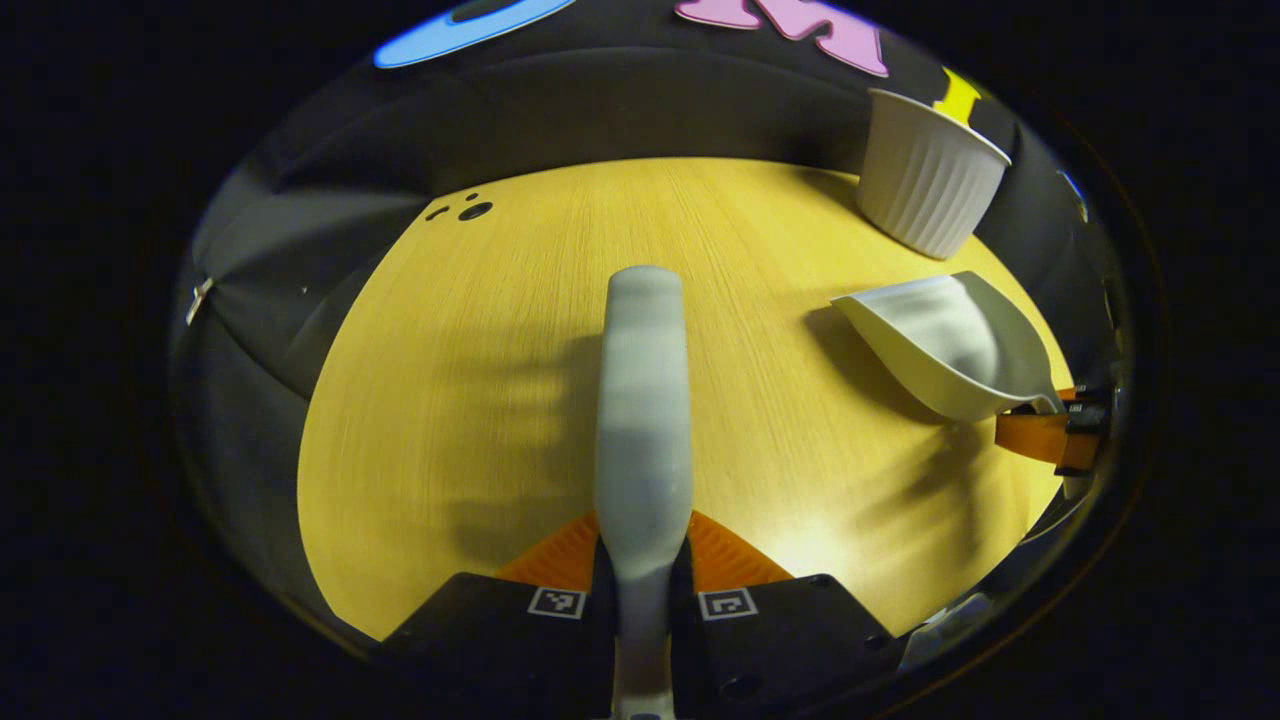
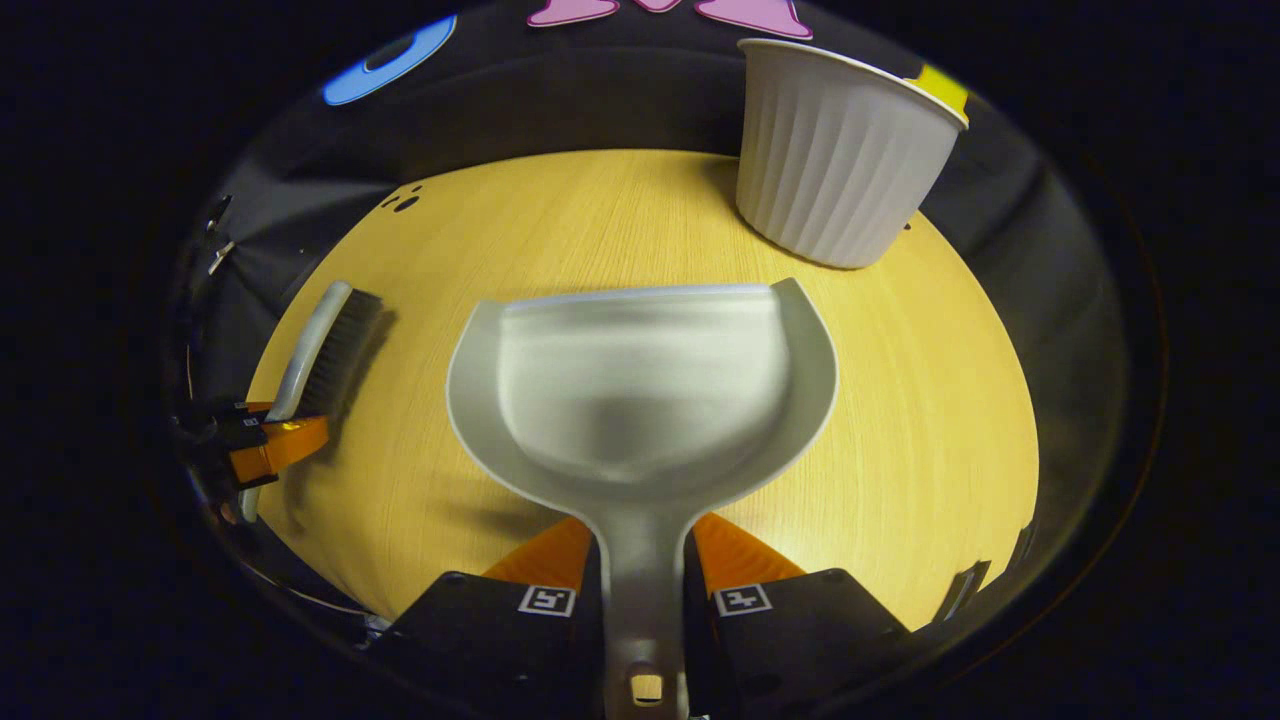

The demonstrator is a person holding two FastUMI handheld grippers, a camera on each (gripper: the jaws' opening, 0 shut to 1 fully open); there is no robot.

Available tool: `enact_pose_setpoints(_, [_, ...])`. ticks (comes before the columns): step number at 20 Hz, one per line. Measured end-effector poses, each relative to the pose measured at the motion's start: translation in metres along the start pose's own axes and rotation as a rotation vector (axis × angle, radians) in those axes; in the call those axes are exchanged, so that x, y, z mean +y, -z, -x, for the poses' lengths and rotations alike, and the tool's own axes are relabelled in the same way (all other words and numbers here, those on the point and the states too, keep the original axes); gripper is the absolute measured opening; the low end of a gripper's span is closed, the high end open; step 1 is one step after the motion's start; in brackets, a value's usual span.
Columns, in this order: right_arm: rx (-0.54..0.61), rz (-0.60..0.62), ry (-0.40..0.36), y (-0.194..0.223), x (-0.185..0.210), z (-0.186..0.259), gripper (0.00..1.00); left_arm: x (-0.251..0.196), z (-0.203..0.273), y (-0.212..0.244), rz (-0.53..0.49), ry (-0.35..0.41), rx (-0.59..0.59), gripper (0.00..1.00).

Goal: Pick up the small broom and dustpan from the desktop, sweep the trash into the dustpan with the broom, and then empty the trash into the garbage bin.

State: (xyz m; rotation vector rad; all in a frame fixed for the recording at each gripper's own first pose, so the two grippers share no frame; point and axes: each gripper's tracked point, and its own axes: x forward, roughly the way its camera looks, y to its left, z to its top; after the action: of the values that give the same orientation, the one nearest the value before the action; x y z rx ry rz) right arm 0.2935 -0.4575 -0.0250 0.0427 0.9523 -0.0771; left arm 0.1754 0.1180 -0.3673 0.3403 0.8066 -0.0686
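On the left, our left gripper (image 1: 642, 560) clamps the small grey broom (image 1: 642, 400), its long axis pointing ahead. Rightward, our right gripper (image 2: 642, 575) pinches the pale grey plastic dustpan (image 2: 640, 385), held nearer the white ribbed bin (image 2: 840, 150) standing ahead-right.

Left tongs (image 1: 642, 560) clamp broom handle (image 1: 642, 400) over wooden counter (image 1: 480, 400). Dustpan (image 1: 945, 345) held by other tongs (image 1: 1050, 435) at right; ribbed white bin (image 1: 925, 175) behind.
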Motion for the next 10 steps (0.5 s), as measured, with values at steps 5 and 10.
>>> enact_pose_setpoints(5, [0.028,-0.02,-0.016,0.003,0.006,-0.002,0.36,-0.008,-0.012,0.007,-0.017,-0.001,0.048,0.28])
enact_pose_setpoints(10, [0.036,-0.014,-0.022,0.004,0.006,-0.001,0.37,-0.006,-0.009,0.007,-0.014,-0.017,0.04,0.29])
